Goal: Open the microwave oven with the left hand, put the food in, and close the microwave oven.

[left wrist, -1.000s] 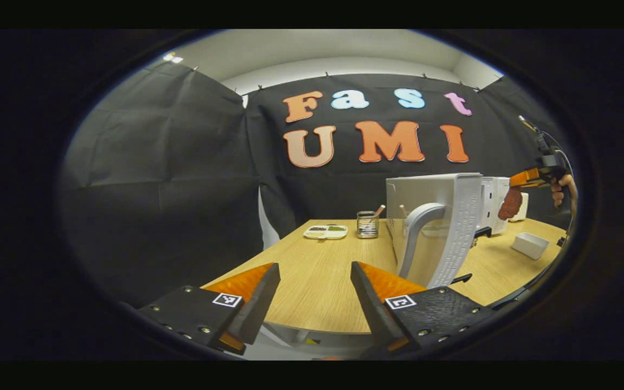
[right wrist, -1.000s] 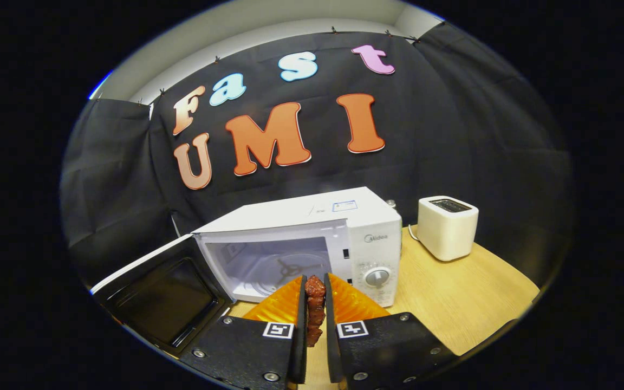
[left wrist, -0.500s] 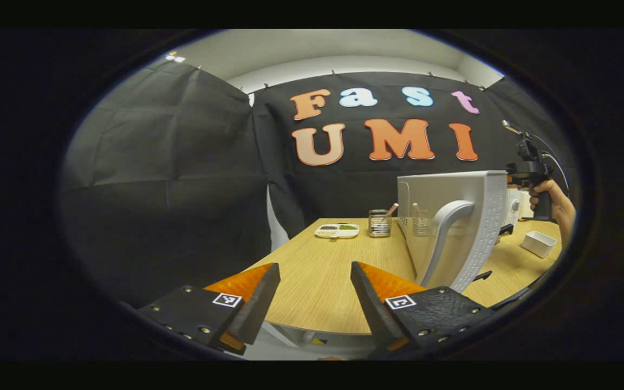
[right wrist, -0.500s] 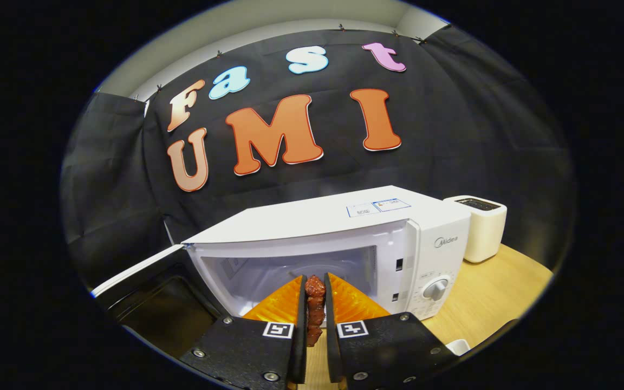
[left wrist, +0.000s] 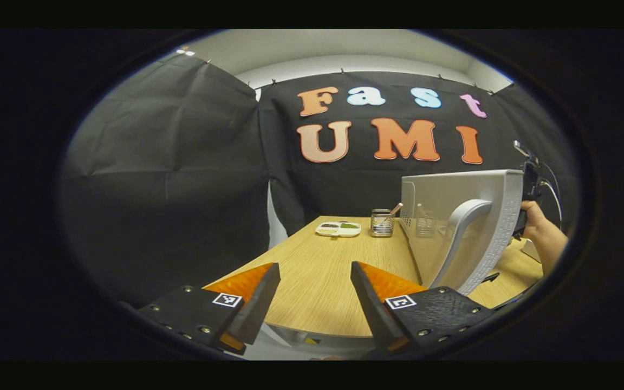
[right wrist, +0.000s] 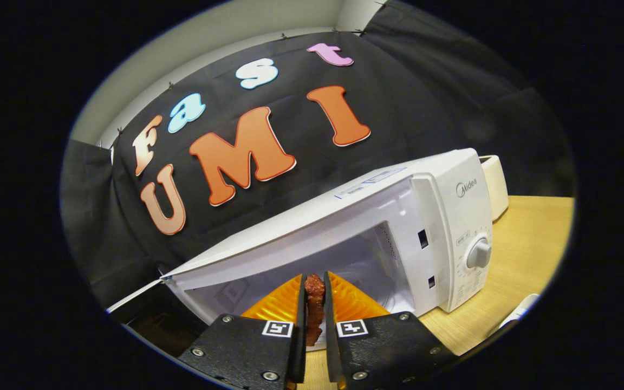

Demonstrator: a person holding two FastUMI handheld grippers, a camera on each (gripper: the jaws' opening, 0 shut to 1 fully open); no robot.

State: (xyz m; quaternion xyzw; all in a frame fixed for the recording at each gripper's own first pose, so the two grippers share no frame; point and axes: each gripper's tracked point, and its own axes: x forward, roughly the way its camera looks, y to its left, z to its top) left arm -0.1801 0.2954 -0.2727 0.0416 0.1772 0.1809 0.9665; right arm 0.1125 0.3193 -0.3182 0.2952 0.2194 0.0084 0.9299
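Right gripper fingers clamped on food at open microwave mouth, left gripper fingers apart

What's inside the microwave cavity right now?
Through the open front of the microwave, bare white walls and a perforated right side panel show. The right gripper, shut on the food, stands at the opening and covers the cavity floor, so the turntable area cannot be checked.

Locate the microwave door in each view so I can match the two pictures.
Left gripper view: the door stands open at right, outer face and handle toward the camera.
Right gripper view: the door shows at lower left as a thin edge, beside the open cavity.
Shared landmark: the wooden table.
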